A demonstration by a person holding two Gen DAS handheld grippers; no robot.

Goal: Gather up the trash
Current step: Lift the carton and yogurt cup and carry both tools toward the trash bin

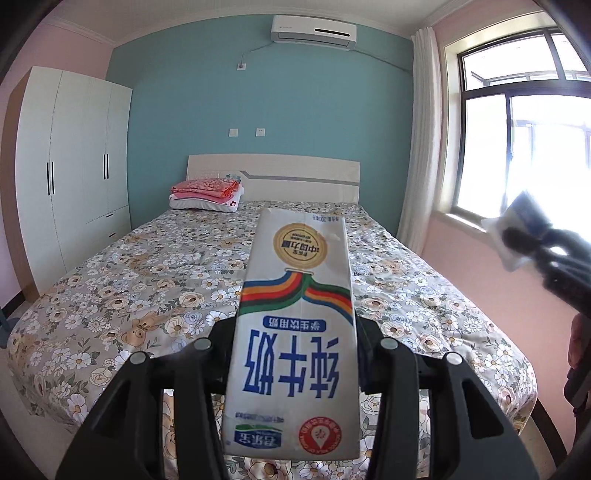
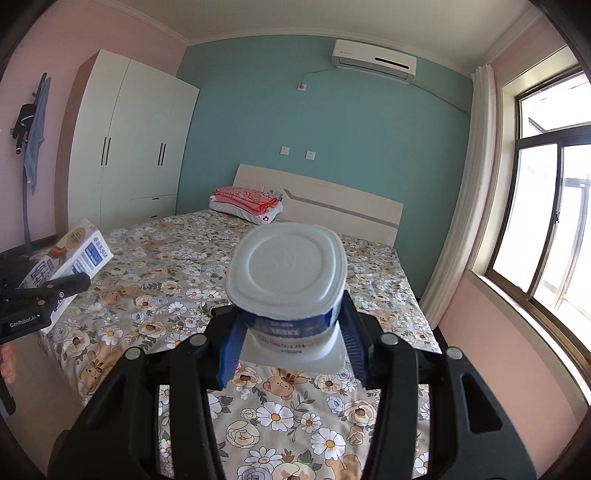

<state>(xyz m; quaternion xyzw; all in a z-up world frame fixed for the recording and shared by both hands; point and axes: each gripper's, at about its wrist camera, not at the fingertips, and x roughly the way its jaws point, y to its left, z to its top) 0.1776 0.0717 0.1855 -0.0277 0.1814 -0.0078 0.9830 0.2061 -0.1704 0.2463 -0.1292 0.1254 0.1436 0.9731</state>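
Fingers of the left gripper point(image 1: 295, 354) are clamped on a milk carton point(image 1: 295, 332), held lengthwise above the bed point(image 1: 147, 280), print upside down to the camera. Fingers of the right gripper point(image 2: 291, 332) pinch a white yogurt cup point(image 2: 288, 280) by its sides, base toward the lens, also over the bed.

Judgement: both items are lifted and in carry; no bin shows in either view. To carry well, keep both grips firm and level, since residue could drip onto the quilt. The thin cup wall may buckle under pressure.

Surroundings: floral quilt, folded bedding point(image 1: 207, 192) at the head end by the headboard point(image 1: 295, 177), wardrobe point(image 1: 74, 166) at left, window point(image 1: 517, 147) at right, air conditioner point(image 1: 314, 31) above.
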